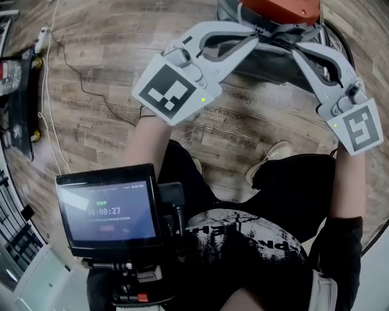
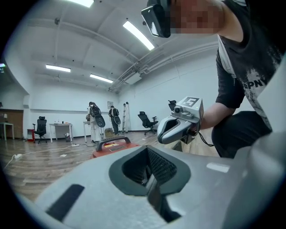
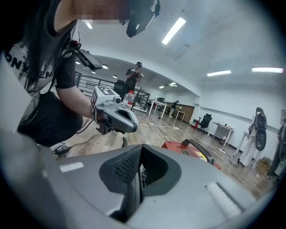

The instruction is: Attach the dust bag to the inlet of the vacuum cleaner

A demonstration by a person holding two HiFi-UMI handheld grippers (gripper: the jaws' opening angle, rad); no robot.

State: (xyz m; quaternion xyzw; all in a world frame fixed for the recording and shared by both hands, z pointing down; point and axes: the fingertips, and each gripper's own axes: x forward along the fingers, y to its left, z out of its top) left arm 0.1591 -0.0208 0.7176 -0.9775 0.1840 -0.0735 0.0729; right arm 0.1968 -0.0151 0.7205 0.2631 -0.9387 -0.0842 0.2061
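The vacuum cleaner, with a red top and a grey body, stands on the wooden floor at the top of the head view. Its red lid and black handle also show in the left gripper view and the right gripper view. My left gripper and right gripper are both held just in front of it, tips close together. The left gripper is shut with nothing between its jaws. The right gripper is likewise shut and empty. No dust bag can be made out in any view.
A small screen is mounted at my chest, low left. A white cable and a power strip lie on the floor at left. My shoe is below the grippers. Distant people, chairs and tables stand around the room.
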